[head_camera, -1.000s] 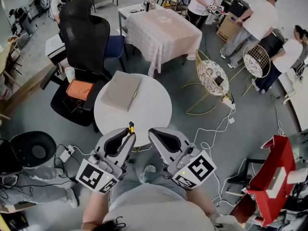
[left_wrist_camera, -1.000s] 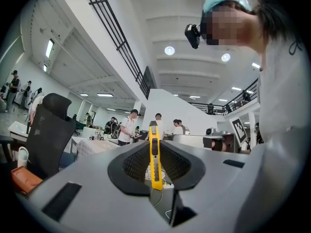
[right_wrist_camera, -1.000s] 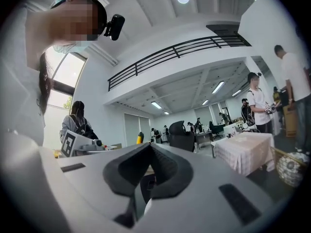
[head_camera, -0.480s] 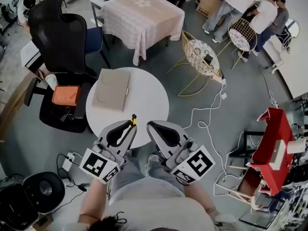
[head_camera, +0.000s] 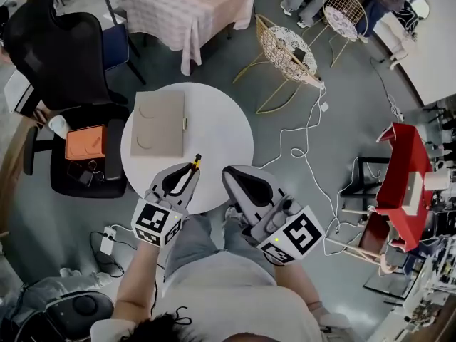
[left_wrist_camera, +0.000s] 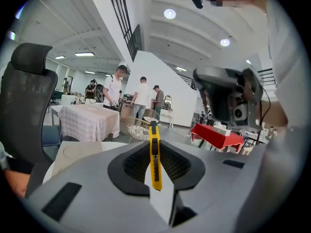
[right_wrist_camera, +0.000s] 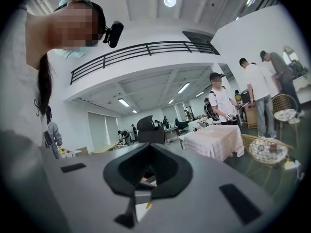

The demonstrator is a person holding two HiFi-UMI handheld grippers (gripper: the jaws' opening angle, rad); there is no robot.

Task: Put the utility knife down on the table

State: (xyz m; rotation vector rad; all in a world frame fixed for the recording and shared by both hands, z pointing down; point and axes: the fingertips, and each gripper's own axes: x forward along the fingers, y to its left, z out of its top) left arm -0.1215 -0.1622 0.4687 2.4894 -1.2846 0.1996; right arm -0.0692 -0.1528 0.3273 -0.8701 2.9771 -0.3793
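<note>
A yellow utility knife (head_camera: pixel 194 165) (left_wrist_camera: pixel 154 155) sticks out past the tips of my left gripper (head_camera: pixel 188 171), which is shut on it. The knife hangs above the near edge of the round white table (head_camera: pixel 217 137). In the left gripper view the knife runs along the closed jaws of the left gripper (left_wrist_camera: pixel 155 181), its tip toward the room. My right gripper (head_camera: pixel 232 174) is held beside the left one at the table's near edge, shut with nothing in it; in its own view the right gripper (right_wrist_camera: pixel 143 191) has its jaws together.
A flat beige box (head_camera: pixel 157 122) lies on the table's left half. A black office chair (head_camera: pixel 60 55) and an orange bag (head_camera: pixel 85 141) are at the left. A wire chair (head_camera: pixel 288 52), a cloth-covered table (head_camera: pixel 187 2), white cables and a red rack (head_camera: pixel 402 177) surround it.
The head view has shifted so the table sits higher and nearer the middle. Both grippers stay side by side at its near edge, the left still holding the knife.
</note>
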